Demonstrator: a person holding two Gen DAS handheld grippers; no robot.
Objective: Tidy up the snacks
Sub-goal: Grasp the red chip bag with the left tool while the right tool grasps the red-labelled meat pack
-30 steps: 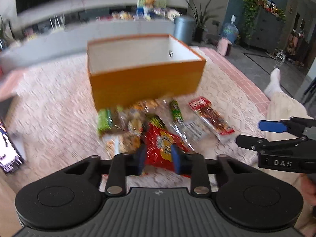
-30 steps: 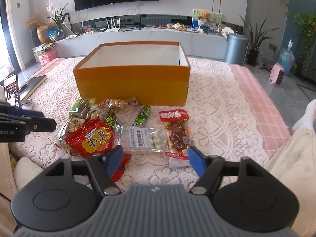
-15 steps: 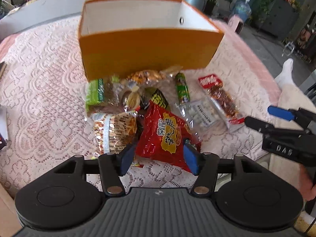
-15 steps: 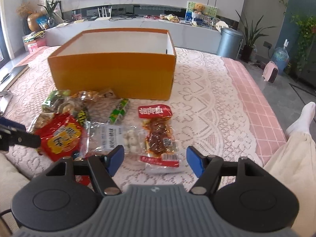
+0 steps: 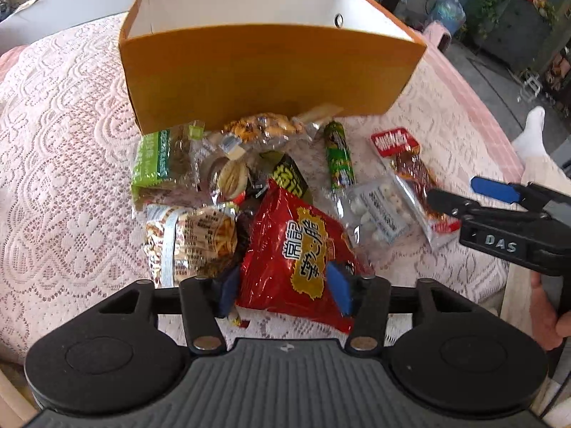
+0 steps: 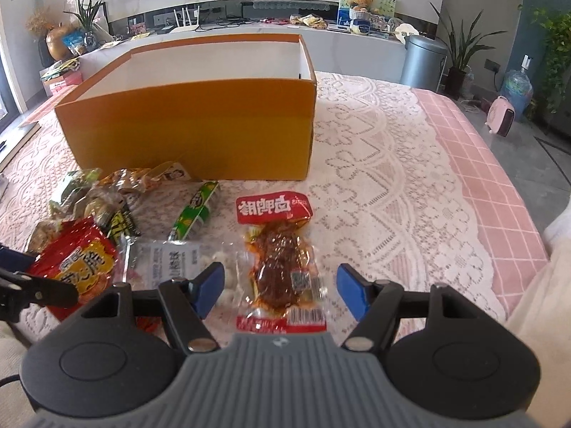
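1. Two views were given, and the left wrist came first: the left gripper (image 5: 283,287) pointed steeply down at a heap of snacks on the lace tablecloth (image 5: 71,178).
2. Its jaws had just been closing, and the red chip bag (image 5: 296,249) lay between the blue pads, which sat at the bag's two sides; whether they pressed on it I could not tell.
3. Beyond the bag lay a green packet (image 5: 157,167), a green tube (image 5: 339,158), a clear pouch of white balls (image 5: 374,210) and a red-topped meat snack (image 5: 407,164).
4. An open orange box (image 5: 271,75) stood just behind the heap.
5. Over at the right edge, the right gripper (image 5: 464,198) reached in over the meat snack, with a hand (image 5: 549,314) on its grip.
6. From the right wrist, the right gripper (image 6: 280,290) stood well open and held nothing, its pads on either side of the meat snack (image 6: 282,267) lying flat on the cloth.
7. The chip bag (image 6: 76,260) lay at the left, the left gripper's finger (image 6: 35,290) over it.
8. The orange box (image 6: 200,125) stood behind the snacks.
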